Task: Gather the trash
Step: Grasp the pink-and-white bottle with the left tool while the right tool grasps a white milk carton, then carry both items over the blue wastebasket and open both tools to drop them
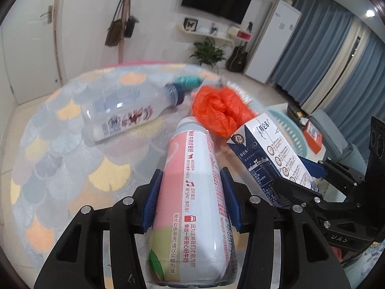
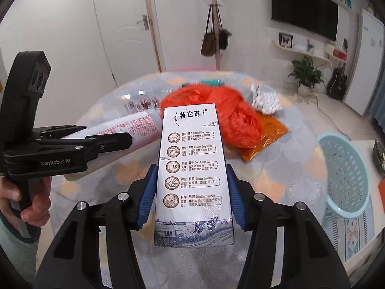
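On the left side, the left gripper is closed on a pink and white bottle, held above the tabletop. Beside it, the right gripper clamps a milk carton between its blue pads. To do this step well, I think both should be carried level to the light blue basket on the far right, avoiding the orange bag.

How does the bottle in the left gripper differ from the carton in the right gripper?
The pink-and-white bottle is round with a pink label and red print; the milk carton is a flat-sided box, white with dark blue artwork. The bottle narrows to a neck; the carton stays straight. Both are clamped between blue pads, the bottle by the left gripper, the carton by the right gripper.
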Action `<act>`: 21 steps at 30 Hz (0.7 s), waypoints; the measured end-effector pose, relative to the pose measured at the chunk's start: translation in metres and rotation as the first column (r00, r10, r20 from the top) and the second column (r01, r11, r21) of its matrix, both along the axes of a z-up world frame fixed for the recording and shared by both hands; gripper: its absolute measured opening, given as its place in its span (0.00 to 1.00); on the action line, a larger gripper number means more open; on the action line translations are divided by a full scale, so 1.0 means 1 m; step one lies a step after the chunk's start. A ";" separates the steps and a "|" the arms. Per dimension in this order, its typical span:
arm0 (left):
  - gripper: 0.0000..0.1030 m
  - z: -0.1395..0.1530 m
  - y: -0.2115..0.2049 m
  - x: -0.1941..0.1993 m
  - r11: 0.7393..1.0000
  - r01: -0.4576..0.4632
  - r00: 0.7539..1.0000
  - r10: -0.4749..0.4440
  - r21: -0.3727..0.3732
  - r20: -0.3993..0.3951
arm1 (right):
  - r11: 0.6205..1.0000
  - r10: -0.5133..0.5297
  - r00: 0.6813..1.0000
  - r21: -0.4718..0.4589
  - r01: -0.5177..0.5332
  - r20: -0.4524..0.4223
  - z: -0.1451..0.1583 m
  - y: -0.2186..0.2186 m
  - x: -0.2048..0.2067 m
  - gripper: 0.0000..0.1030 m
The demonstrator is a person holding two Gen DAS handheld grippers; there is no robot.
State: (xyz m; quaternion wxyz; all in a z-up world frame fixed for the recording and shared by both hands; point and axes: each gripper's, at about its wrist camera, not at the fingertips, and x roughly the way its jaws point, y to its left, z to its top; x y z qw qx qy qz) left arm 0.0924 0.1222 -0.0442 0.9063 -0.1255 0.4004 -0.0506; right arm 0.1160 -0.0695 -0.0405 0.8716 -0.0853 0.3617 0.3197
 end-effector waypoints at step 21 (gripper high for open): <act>0.45 0.097 -0.101 0.011 0.983 0.177 0.955 -0.185 0.054 0.232 | 0.935 -0.353 0.913 0.105 0.338 0.205 0.073 -0.111 0.010 0.50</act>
